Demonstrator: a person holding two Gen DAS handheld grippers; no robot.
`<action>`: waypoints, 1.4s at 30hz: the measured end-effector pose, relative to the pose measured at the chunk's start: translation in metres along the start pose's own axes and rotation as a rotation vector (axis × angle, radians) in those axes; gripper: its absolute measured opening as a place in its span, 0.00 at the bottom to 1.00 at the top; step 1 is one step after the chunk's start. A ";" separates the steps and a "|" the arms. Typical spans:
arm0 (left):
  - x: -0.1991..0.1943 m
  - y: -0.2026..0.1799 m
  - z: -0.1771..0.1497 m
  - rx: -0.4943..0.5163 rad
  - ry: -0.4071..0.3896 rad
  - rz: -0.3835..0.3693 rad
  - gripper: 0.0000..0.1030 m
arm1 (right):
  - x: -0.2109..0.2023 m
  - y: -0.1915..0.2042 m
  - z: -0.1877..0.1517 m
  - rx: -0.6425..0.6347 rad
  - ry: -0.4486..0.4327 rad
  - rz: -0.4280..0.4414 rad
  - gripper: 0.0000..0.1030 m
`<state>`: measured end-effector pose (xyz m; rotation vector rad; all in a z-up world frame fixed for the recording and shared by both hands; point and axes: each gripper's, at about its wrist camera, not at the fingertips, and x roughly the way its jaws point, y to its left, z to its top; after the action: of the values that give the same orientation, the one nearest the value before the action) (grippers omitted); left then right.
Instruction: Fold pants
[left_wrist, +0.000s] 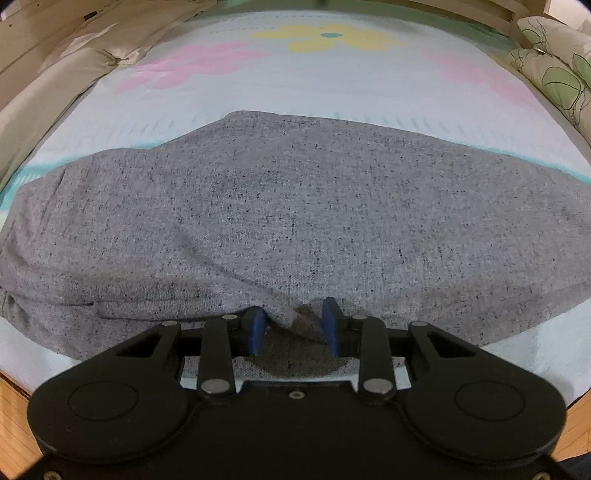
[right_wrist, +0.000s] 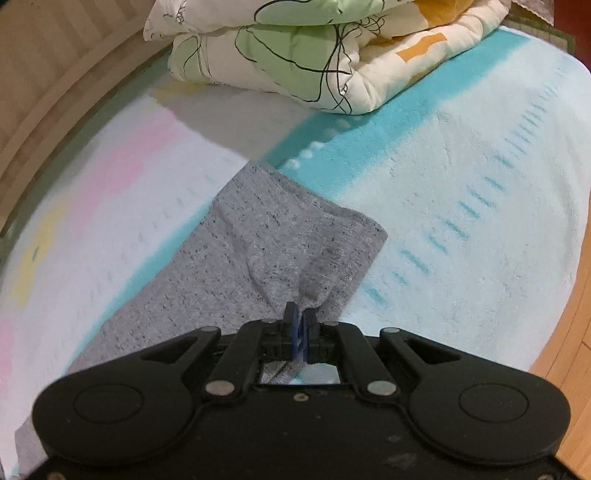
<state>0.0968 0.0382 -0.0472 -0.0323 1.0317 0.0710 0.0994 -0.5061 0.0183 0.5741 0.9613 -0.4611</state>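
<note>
On bed (left_wrist: 332, 85): right tongs (right_wrist: 300, 321) clenched on pants (left_wrist: 295, 206) cuff; left tongs (left_wrist: 293, 326) unclosed astride hem. Risk: thin pinch slips, cuff drops.

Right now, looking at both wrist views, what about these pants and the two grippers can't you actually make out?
- Left wrist view: the pants run off both side edges, so the ends are cut off.
- Left wrist view: whether the left gripper pinches the bunched fabric is unclear.
- Right wrist view: the right gripper body hides the fabric beneath it.
</note>
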 end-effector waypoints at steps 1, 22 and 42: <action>0.001 0.000 0.000 0.003 0.001 -0.001 0.39 | -0.001 0.001 0.000 0.000 -0.006 0.003 0.03; -0.031 -0.066 -0.032 0.654 -0.213 -0.070 0.48 | -0.009 0.005 0.011 -0.023 0.015 0.023 0.03; -0.011 -0.042 -0.041 0.809 -0.137 0.120 0.49 | -0.005 0.001 0.011 0.012 0.045 0.034 0.03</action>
<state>0.0596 -0.0068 -0.0592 0.7598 0.8642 -0.2348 0.1041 -0.5122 0.0278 0.6127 0.9911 -0.4248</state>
